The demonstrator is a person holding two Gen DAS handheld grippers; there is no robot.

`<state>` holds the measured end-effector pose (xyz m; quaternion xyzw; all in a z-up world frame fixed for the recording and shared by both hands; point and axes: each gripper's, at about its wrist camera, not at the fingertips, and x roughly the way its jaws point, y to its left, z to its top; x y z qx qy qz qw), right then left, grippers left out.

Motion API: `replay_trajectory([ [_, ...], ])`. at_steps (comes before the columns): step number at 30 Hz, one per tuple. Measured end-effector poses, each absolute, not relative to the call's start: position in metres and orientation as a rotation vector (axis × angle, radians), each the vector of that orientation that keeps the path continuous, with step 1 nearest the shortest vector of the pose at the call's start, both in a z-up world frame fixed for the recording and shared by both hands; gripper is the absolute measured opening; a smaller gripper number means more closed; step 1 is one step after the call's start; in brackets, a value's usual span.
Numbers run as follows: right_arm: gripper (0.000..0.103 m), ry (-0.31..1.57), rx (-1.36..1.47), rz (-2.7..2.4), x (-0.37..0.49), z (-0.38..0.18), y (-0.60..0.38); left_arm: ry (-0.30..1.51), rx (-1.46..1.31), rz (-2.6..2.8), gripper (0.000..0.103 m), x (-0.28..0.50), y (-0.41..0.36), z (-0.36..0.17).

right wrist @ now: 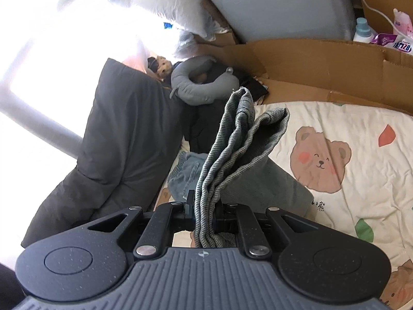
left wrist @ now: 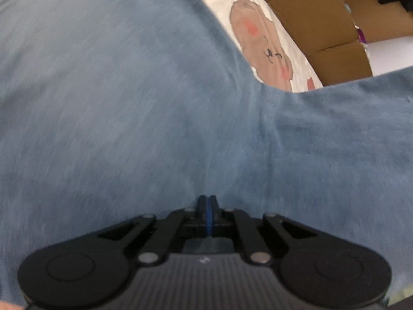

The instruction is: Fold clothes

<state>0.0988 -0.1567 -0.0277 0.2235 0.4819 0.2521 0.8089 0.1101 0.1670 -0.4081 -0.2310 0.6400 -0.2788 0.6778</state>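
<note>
A blue-grey garment fills most of the left wrist view, spread close under the camera. My left gripper has its jaws pressed together with only their tips showing against the cloth; whether any fabric is pinched between them I cannot tell. In the right wrist view my right gripper is shut on a bunched fold of the same blue-grey garment, which stands up in ridges from between the jaws and drapes down to the bear-print sheet.
A dark padded jacket lies left of the sheet, with a grey neck pillow behind it. Cardboard boxes border the bed's far side, also seen in the left wrist view. Bottles and packets sit at the far right.
</note>
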Motion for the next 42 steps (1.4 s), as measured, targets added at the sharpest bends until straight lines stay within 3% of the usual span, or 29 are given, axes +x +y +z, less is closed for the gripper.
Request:
replay_trajectory([
  [28, 0.010, 1.258, 0.516, 0.505, 0.195, -0.077, -0.040, 1.488, -0.651, -0.704, 0.002, 0.075, 0.190, -0.428],
  [32, 0.010, 1.290, 0.560, 0.475, 0.212, -0.093, -0.023, 1.450, -0.691, -0.649, 0.013, 0.074, 0.208, -0.414],
  [37, 0.010, 1.355, 0.552, 0.481, 0.239, -0.122, 0.014, 1.375, -0.737, -0.563, 0.019, 0.082, 0.239, -0.396],
  [42, 0.010, 1.387, 0.511, 0.481, 0.262, -0.149, 0.046, 1.217, -0.749, -0.434, 0.019, 0.084, 0.263, -0.375],
])
